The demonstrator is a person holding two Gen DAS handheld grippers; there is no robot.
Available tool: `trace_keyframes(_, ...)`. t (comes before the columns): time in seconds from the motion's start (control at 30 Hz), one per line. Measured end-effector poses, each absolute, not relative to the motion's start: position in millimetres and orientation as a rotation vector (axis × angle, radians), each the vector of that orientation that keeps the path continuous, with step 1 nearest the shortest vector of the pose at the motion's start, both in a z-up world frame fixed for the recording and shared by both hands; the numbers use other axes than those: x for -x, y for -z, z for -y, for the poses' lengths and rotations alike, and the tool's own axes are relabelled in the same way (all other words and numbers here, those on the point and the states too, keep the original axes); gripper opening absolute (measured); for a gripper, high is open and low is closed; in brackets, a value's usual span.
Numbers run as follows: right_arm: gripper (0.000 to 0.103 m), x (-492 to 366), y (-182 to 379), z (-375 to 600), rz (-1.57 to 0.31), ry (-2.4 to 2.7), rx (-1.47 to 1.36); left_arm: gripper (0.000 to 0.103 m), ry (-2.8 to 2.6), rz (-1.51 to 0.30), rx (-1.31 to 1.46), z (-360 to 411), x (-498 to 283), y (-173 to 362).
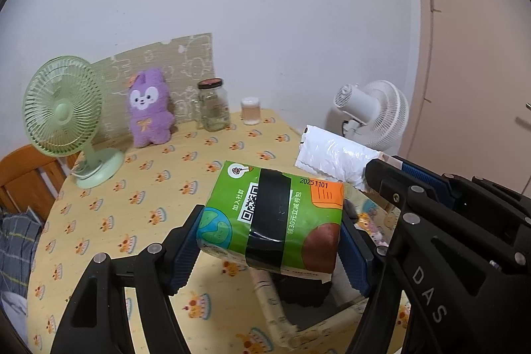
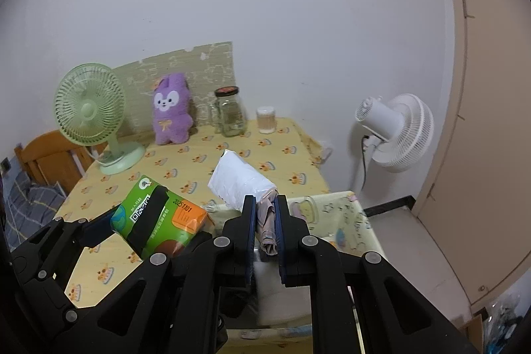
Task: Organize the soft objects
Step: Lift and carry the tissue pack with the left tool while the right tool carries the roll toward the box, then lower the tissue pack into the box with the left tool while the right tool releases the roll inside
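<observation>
Green plastic wraps the tissue pack (image 1: 270,218), which sits squeezed between the blue pads of the left gripper (image 1: 268,241), one finger on each short side, lifted clear of the tabletop (image 1: 132,188). A black band runs across the middle of the pack, with a QR code beside it and an orange patch at one corner. Directly below the pack stands a fabric storage box (image 1: 275,314) with the same cake pattern as the yellow tablecloth; its dark inside shows under the pack's lower edge.

Seen from the right wrist, the right gripper (image 2: 267,221) is drawn narrow, its two fingers pinching the gathered pinkish end of a white plastic-wrapped bundle (image 2: 240,184). That bundle sticks out ahead of the fingertips and tilts up toward the far side of the tabletop. From this view the tissue pack (image 2: 159,218) hangs to the left of the right gripper, near it but apart, with the left gripper (image 2: 156,231) clamped around it. The box rim (image 2: 332,198) shows just right of the bundle.

Along the far edge by the wall stand a green desk fan (image 1: 61,118), a purple plush rabbit (image 1: 149,111), a glass jar (image 1: 213,105) with a dark lid and a small clear container (image 1: 250,111). A white fan (image 2: 398,131) stands off the tabletop to the right.
</observation>
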State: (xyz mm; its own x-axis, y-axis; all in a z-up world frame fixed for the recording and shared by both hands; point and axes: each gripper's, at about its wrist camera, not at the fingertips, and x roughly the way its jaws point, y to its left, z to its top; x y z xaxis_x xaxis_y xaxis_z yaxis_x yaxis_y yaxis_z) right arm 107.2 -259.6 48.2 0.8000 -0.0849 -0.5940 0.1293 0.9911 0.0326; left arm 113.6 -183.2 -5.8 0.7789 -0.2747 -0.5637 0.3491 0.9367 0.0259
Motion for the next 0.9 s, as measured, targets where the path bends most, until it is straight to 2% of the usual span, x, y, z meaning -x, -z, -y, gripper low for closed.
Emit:
trace_keyframes(0.67, 0.014, -95, -17, 316, -0.692, 0.228, -0.129, 0.077, 0.474, -0.677, -0.187, 240, -118, 37)
trace_keyframes(0.9, 0.013, -101, -6, 317, -0.72, 0.208, -0.136, 0.088, 0.463, -0.714, -0.229, 242, -121, 45)
